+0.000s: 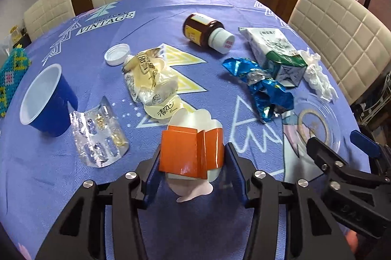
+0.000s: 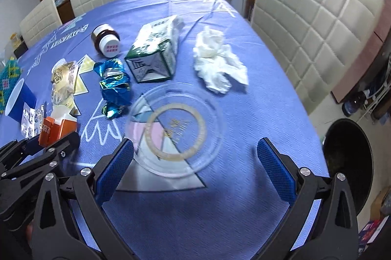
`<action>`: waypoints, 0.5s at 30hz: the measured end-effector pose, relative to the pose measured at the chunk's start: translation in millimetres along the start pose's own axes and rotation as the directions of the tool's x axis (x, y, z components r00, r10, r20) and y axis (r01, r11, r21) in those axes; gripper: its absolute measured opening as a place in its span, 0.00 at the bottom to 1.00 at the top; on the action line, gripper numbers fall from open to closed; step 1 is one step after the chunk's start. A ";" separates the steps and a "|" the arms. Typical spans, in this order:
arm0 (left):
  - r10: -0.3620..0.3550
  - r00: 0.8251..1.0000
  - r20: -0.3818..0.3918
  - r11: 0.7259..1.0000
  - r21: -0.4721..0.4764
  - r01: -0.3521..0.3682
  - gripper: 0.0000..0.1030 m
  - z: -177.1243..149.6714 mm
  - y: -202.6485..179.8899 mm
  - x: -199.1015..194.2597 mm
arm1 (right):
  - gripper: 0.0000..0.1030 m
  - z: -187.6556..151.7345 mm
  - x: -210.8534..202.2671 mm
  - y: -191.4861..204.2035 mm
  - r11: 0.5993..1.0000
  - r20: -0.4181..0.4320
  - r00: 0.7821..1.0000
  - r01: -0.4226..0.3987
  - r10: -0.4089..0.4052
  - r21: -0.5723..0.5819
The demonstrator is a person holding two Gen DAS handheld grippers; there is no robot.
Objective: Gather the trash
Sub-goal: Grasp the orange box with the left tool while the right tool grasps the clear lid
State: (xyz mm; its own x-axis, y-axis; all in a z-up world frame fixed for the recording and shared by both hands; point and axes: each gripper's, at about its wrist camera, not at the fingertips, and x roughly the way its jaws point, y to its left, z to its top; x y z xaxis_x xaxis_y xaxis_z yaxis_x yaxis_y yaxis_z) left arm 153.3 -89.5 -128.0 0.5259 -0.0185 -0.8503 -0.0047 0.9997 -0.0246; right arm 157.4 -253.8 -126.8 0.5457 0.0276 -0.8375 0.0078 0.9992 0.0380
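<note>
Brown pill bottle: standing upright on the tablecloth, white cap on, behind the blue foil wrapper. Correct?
Not quite. The brown pill bottle is lying on its side, not standing upright; the left wrist view shows it tipped over with its white cap pointing toward the camera. The rest holds: cap on, on the tablecloth, behind the blue foil wrapper.

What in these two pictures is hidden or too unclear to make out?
- Orange box, left wrist view: its near end is behind the left tool, so contact with the fingers is uncertain.
- Black bin, right wrist view: the inside is too dark to see any contents.
- Brown bottle: the label print is too small to read in either view.
- Blister pack: glare hides which pockets hold pills.
- Right tool: plainly open, over the clear plate.
</note>
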 end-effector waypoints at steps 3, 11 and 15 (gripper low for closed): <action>0.008 1.000 0.006 1.000 -0.021 -0.008 0.45 0.9 7.8 -0.5 | 0.97 5.2 7.4 5.7 1.000 -0.011 1.000 -0.018 0.018 -0.004; 0.002 1.000 0.005 0.998 -0.062 -0.002 0.45 3.6 19.4 -1.5 | 0.95 11.8 21.9 20.1 0.999 -0.019 1.000 0.007 -0.008 -0.032; -0.004 1.000 0.008 0.998 -0.057 0.004 0.45 3.0 19.3 -2.4 | 0.61 7.1 12.9 23.9 0.998 0.010 1.000 0.009 -0.008 -0.056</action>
State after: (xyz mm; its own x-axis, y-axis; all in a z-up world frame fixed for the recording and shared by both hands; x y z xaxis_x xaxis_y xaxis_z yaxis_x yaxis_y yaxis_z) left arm 154.5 -70.2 -124.9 0.5330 -0.0223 -0.8458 -0.0513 0.9970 -0.0585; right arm 170.5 -229.8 -132.9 0.5541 0.0190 -0.8323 -0.0339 0.9994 0.0003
